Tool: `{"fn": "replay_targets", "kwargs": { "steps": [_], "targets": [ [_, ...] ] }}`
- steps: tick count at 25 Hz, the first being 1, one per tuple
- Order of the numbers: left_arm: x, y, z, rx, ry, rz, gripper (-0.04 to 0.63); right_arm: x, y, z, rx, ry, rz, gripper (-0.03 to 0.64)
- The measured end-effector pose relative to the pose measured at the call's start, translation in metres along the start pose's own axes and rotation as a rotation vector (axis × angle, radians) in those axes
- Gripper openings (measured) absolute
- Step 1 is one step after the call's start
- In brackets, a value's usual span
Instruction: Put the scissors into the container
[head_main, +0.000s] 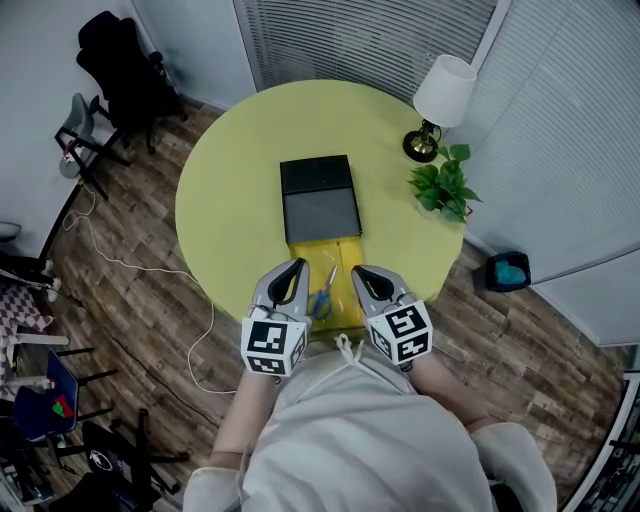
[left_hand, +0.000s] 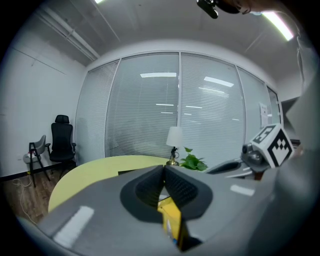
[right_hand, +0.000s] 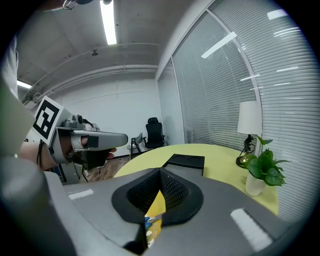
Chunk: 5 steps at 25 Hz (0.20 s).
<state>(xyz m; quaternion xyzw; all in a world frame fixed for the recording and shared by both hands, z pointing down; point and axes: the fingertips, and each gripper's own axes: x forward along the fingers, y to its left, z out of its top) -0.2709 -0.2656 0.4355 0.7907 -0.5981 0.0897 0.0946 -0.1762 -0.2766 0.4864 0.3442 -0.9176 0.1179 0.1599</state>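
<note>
The blue-handled scissors (head_main: 322, 298) lay on the yellow tray (head_main: 345, 252) that jutted from the black box (head_main: 320, 200) toward 6 o'clock on the round table (head_main: 225, 210), blades pointing to about 1 o'clock. If that tray was the container's drawer, the scissors lay where the task wanted them, though its walls could not be made out. The 2 grippers flanked the scissors just beside them, the left gripper (head_main: 295, 272) at 9 o'clock and the right gripper (head_main: 362, 275) at 3. Both had their jaws pressed together on nothing, seemingly parked clear of the tray. A lamp (head_main: 442, 95) at 2 o'clock and a potted plant (head_main: 445, 185) at 3 stood well apart from the tray. Nothing blocked it.
</note>
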Motion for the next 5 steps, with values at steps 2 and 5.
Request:
{"fn": "replay_targets", "kwargs": {
  "steps": [2,5],
  "targets": [
    [0.0002,-0.0004,-0.0009,-0.002,0.006,0.003,0.008,0.0004,0.0000,-0.0004,-0.001,0.006,0.003,-0.001],
    [0.0014,-0.0016,-0.0029,-0.005,0.014,0.009,0.008,0.0007,-0.0012,-0.0019,0.000,0.013,0.007,-0.001]
  ]
}}
